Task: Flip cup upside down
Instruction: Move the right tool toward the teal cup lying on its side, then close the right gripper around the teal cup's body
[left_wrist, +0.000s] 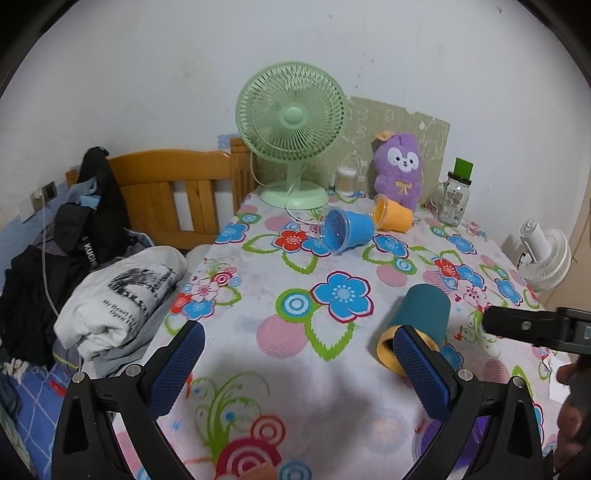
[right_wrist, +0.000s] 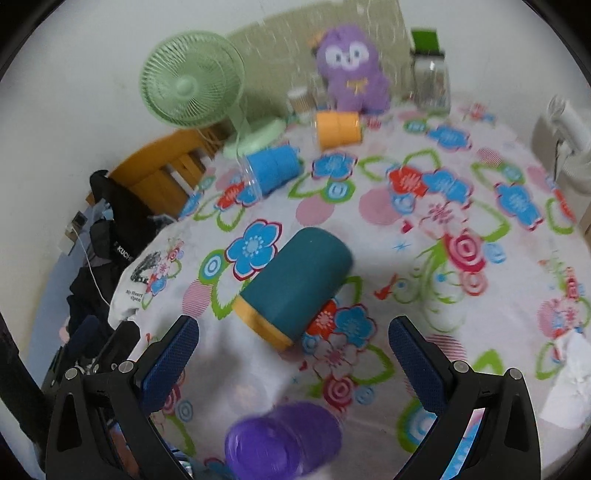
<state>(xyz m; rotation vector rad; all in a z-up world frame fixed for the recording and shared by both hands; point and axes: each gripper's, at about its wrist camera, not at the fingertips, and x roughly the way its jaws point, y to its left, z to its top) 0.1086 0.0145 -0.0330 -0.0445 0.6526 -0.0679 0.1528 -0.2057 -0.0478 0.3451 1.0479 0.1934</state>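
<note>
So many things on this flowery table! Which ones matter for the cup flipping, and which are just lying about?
For the job: teal cup, blue cup, orange cup, purple cup, all on their sides.

Lying about: green fan, purple plush toy, glass jar, white fan, clothes.

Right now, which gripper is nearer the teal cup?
Right. The right gripper is open just before the teal cup; the left gripper is open beside it, to its left.

Both wrist views low over the floral tabletop (left_wrist: 295, 354), facing the back wall, right view nearer the teal cup (right_wrist: 299, 284), sharing the green fan (left_wrist: 291, 122).
</note>
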